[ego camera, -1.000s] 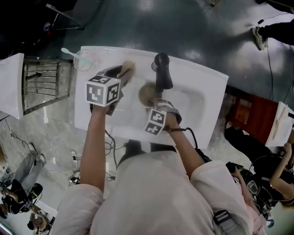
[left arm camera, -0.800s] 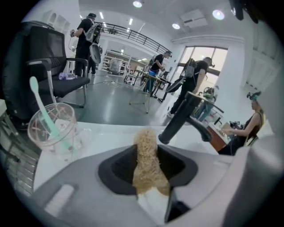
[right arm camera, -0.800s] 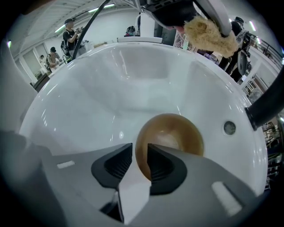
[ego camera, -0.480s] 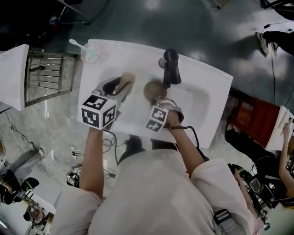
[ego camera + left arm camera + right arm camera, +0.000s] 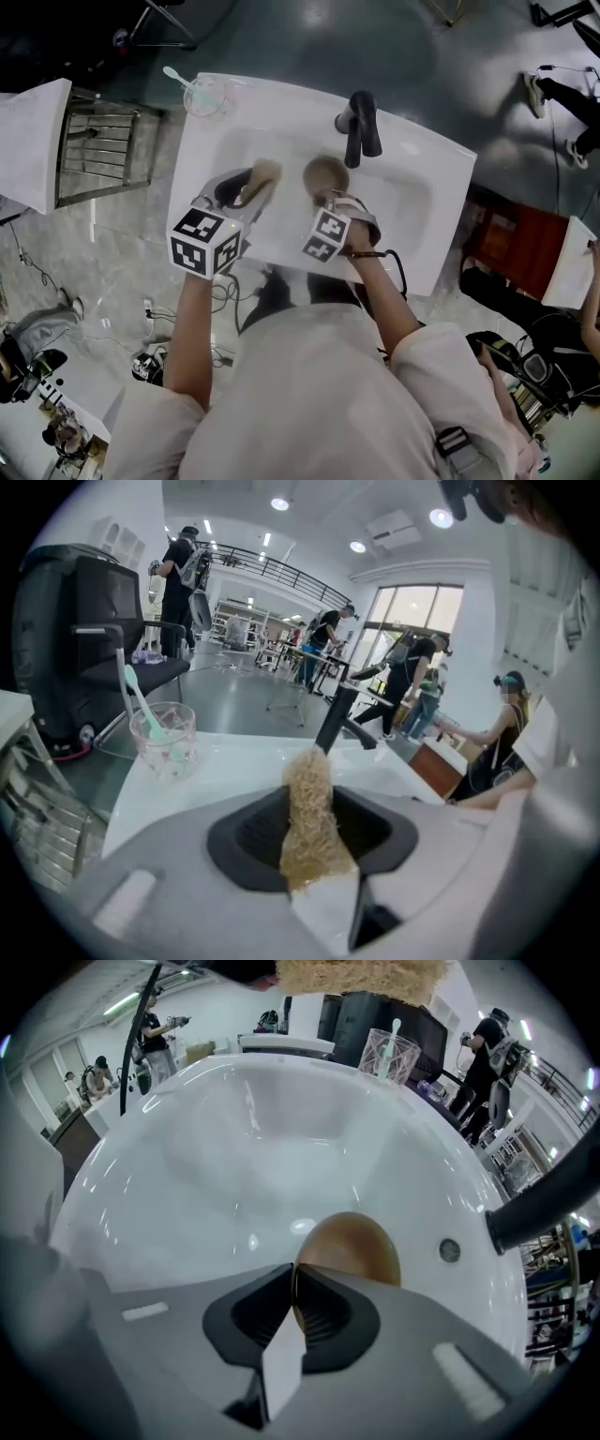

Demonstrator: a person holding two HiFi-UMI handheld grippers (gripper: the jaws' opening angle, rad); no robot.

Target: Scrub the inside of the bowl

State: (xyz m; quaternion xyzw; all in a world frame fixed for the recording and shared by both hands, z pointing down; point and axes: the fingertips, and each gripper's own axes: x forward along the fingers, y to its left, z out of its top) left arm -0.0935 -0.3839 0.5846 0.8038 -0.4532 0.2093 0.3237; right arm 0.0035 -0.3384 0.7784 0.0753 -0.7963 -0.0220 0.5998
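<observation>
Your right gripper (image 5: 292, 1309) is closing its jaws on the near rim of the brown bowl (image 5: 354, 1246) — the rim is between the pads, and the bowl lies in the white sink (image 5: 216, 1147). Your left gripper (image 5: 314, 846) clamps a fibrous scrubber (image 5: 307, 808) over the basin, apart from the bowl. Beyond — the black faucet (image 5: 364, 120) and a clear cup (image 5: 164, 738).

Small glossy brown bowl (image 5: 354, 1241), near rim caught between the closing jaws of the right gripper (image 5: 292, 1277), rounded body standing beyond their tips, tan fibrous scrubber (image 5: 307, 822) pinched between the jaws of the left gripper (image 5: 311, 789), its frayed end poking past them
</observation>
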